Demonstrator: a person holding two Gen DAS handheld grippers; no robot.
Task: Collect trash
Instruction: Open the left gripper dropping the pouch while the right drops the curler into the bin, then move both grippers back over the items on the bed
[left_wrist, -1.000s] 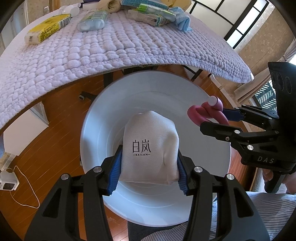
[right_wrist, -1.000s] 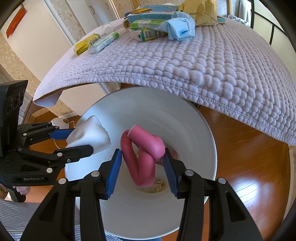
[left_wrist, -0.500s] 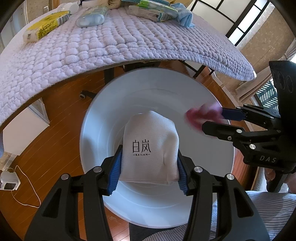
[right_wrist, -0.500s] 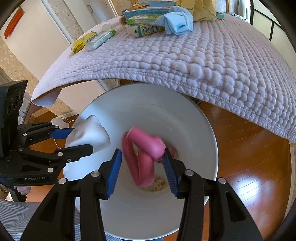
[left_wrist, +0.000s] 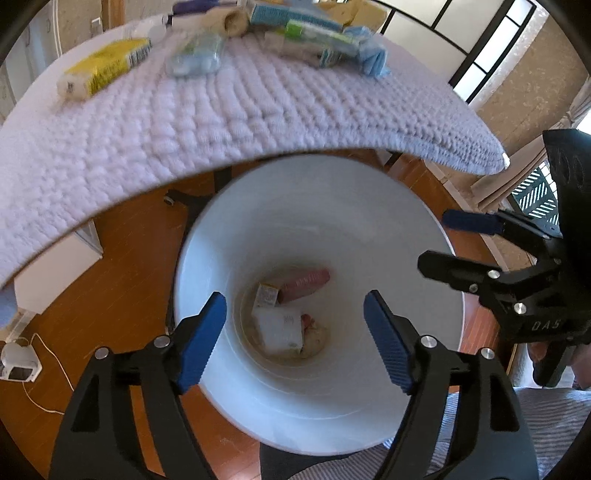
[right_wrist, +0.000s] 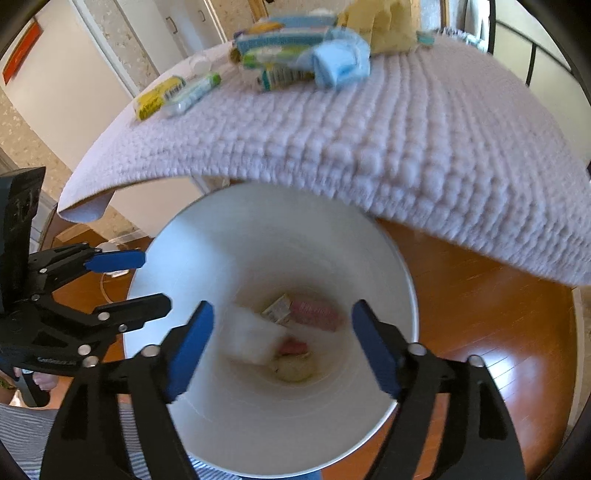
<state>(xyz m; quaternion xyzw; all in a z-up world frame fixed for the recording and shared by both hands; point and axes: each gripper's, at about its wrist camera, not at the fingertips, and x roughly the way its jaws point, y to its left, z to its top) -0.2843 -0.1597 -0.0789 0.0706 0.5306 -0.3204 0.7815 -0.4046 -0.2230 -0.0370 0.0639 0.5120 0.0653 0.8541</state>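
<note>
Trash is what we are collecting, and some of it lies at the bottom of the bin (left_wrist: 317, 229), the landmark for all that follows. Nearest us, over the bin's mouth, our left gripper (left_wrist: 295, 319) stands with its jaws spread wide and nothing between them. Our right gripper (right_wrist: 282, 332) hangs over the same opening, likewise spread and empty. Each shows in the other's view at the bin's rim, jaws apart.

Down inside the bin we see a white pouch (left_wrist: 279, 328), a small carton (left_wrist: 266, 295) touching it, and a pink tube (left_wrist: 304, 284) just beside the carton on the far side. In the right view the pouch is blurred, so we cannot tell whether it has settled.

We judge the drop step to be at its end: both tongs are bare and the pieces are in the bin.

Beyond the bin, above its far rim, the quilted cloth (left_wrist: 221, 110) bears more items. Toward the left lie a yellow pack (left_wrist: 105, 68) and a clear pack (left_wrist: 195, 61), near each other. Farther back and to the right sit a green-and-white pack (left_wrist: 314, 40) and a blue cloth (left_wrist: 371, 59), touching. The pile at the far edge is too blurred to name.

The next move, we judge, calls for lifting both tongs clear of the bin, carrying them over the cloth's hanging edge, and closing each on one item, likely the nearest packs.
</note>
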